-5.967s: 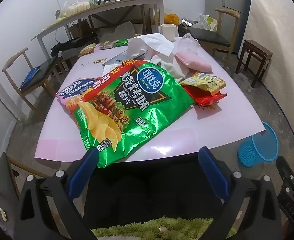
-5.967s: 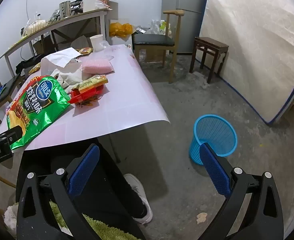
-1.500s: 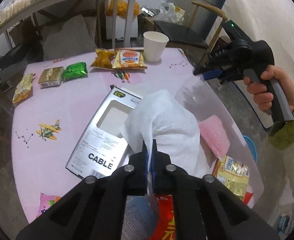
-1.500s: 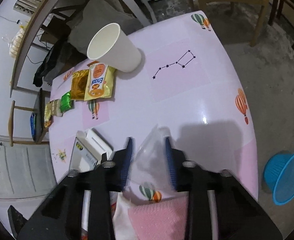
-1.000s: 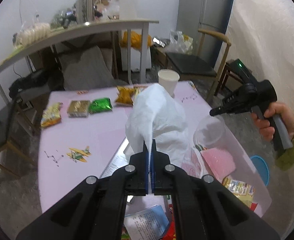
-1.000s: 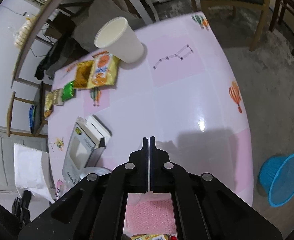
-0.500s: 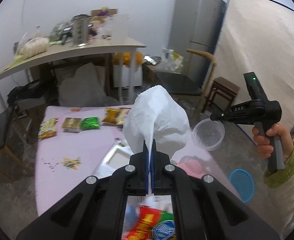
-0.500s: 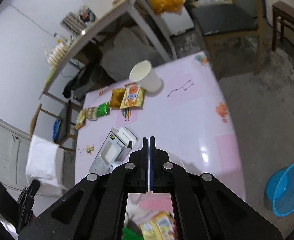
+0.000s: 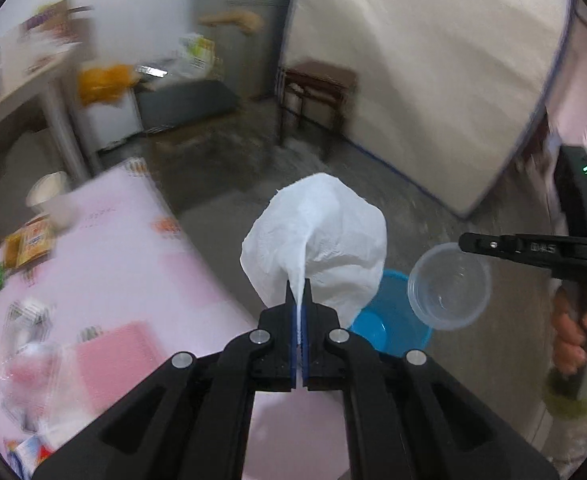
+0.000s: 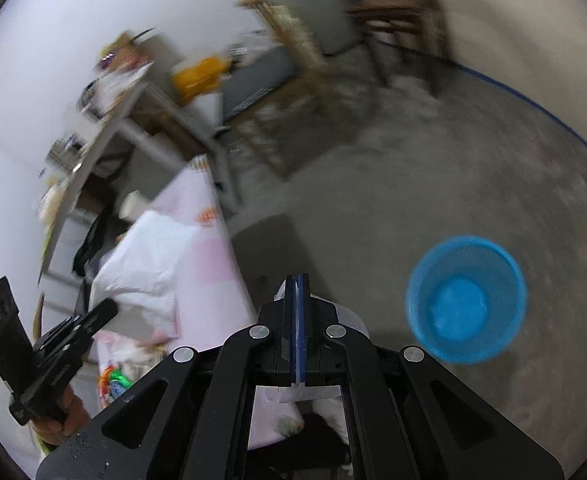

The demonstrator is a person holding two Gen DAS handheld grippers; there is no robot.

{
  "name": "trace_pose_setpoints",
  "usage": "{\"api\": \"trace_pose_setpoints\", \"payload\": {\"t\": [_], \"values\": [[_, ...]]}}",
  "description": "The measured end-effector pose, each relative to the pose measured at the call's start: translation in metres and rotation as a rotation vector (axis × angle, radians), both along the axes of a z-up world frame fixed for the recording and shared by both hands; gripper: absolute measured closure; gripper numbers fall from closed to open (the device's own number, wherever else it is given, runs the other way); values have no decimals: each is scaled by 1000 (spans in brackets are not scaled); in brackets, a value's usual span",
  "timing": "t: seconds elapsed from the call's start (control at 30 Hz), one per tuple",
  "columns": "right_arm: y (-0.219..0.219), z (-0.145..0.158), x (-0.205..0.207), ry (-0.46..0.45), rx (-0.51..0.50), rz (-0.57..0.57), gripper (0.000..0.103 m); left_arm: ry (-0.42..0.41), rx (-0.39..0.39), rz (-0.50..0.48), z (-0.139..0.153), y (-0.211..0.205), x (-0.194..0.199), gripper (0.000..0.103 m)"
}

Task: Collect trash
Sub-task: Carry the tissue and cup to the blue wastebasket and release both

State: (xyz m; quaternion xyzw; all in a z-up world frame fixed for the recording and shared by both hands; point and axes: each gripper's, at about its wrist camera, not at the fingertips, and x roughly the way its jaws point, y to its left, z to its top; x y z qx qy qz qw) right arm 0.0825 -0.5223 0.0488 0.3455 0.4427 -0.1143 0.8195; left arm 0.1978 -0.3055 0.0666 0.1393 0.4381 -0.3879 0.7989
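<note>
Both your hands have swung away from the pink table (image 9: 105, 264), off its far right corner and out over the grey floor, so the round blue mesh waste basket (image 10: 467, 300) now lies ahead of you. Your left gripper (image 9: 299, 336) stays clamped on the crumpled white paper towel (image 9: 317, 240), which hangs above the basket. Your right gripper (image 9: 463, 242) pinches the rim of the clear round plastic cup (image 9: 449, 286) just beside it. Both pieces look ready to drop; wrappers remain on the table.
</note>
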Motion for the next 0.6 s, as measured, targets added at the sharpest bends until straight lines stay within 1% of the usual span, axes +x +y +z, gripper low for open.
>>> {"api": "trace_pose_setpoints", "payload": {"t": [0.03,0.1,0.13,0.17,0.2,0.23,0.27,0.3,0.33,0.37,0.43,0.5,0.53,0.57,0.6], "values": [[-15,-14,-12,22,16,-41,103,15,37,-34,-17,-32,-8,102],[-32,-34,-24,46,54,-89,103,47,99,-82,-49,-76,-20,102],[-43,-51,-31,61,79,-123,103,63,131,-105,-66,-96,-26,101],[-50,-61,-33,72,88,-143,103,80,156,-127,-81,-113,-29,101],[-59,-77,-35,91,106,-171,103,102,181,-146,-102,-133,-35,101],[-65,-88,-36,103,122,-189,103,113,197,-157,-115,-146,-39,101],[-75,-110,-38,126,155,-223,103,138,209,-174,-132,-163,-43,101],[-81,-122,-39,137,171,-240,103,160,213,-185,-142,-174,-44,101],[-88,-141,-38,156,190,-269,103,178,221,-195,-151,-183,-43,101],[-98,-150,-42,165,206,-291,103,192,233,-204,-161,-194,-43,101],[-112,-176,-42,175,247,-340,103,183,267,-214,-179,-217,-46,101],[-127,-190,-43,170,265,-374,103,180,262,-226,-191,-231,-50,99],[-133,-200,-40,167,282,-395,102,192,256,-242,-197,-238,-51,83],[-137,-208,-38,167,302,-423,97,196,259,-245,-200,-242,-55,54],[-140,-212,-51,166,317,-440,90,174,273,-222,-203,-246,-55,39]]}}
